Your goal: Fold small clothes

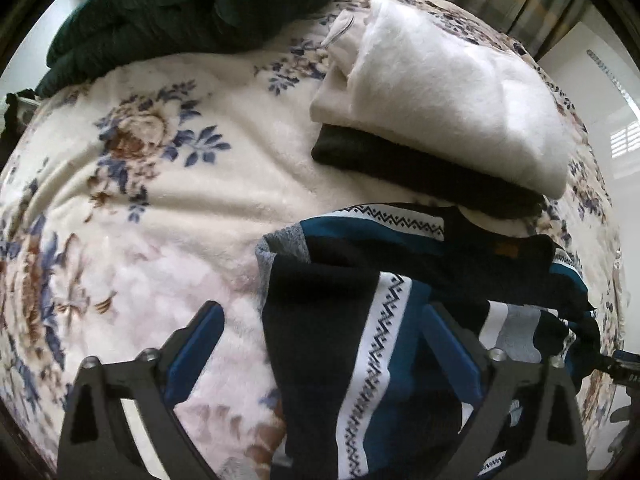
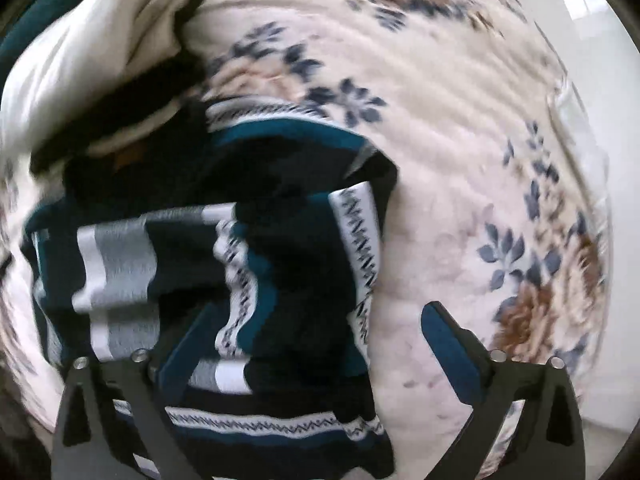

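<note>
A small striped sweater (image 1: 360, 288), navy, teal, white and grey with zigzag bands, lies folded on the floral blanket (image 1: 168, 200). My left gripper (image 1: 320, 336) hangs open above the sweater's left edge; its fingers (image 1: 196, 352) with blue pads stand wide apart and touch nothing. In the right wrist view the same sweater (image 2: 224, 248) lies lower left, blurred. My right gripper (image 2: 320, 340) is open over the sweater's right edge, one finger above the cloth, the other finger (image 2: 452, 348) above the blanket (image 2: 460, 160).
Behind the sweater sits a stack of folded clothes: a white fleece piece (image 1: 440, 96) on a black one (image 1: 420, 176). A dark green cover (image 1: 184, 8) lies bunched at the far left. The bed's edge and a pale floor (image 2: 600, 80) show at right.
</note>
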Motion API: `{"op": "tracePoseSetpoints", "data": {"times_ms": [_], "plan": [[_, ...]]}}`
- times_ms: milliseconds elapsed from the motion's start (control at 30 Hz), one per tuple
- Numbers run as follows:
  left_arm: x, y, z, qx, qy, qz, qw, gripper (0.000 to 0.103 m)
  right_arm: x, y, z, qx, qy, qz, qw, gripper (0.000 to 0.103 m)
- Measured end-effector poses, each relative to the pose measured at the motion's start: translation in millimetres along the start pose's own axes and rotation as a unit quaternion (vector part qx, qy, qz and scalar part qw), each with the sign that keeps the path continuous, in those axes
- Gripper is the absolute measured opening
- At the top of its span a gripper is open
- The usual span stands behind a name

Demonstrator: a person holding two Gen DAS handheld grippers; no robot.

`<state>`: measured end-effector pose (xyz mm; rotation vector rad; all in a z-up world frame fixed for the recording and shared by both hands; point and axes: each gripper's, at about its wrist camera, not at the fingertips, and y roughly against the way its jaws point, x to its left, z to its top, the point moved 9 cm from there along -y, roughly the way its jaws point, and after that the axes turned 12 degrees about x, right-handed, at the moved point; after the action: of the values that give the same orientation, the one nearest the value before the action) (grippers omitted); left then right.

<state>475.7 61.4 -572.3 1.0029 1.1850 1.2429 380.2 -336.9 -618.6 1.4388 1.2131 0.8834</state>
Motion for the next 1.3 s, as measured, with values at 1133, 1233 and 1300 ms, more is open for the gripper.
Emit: {"op": "tracePoseSetpoints", "data": {"times_ms": [1133, 1233, 1300], "plan": [[-344.1, -84.2, -451.2, 0.211, -0.100, 0.009, 0.9723, 0.065, -217.8, -42.7, -94.0, 0.079, 0.070, 0.180, 0.978, 0.103], [-337.1, -69.8, -431.9, 0.185, -0.097, -0.006, 0.9780, 0.006, -191.1, -44.7, -54.6, 0.073, 0.067, 0.237, 0.966, 0.103], [-331.7, -59.5, -423.3, 0.178, -0.085, -0.031, 0.9799, 0.006, -168.6, -44.4, -18.5, 0.065, 0.050, 0.286, 0.955, 0.090]]}}
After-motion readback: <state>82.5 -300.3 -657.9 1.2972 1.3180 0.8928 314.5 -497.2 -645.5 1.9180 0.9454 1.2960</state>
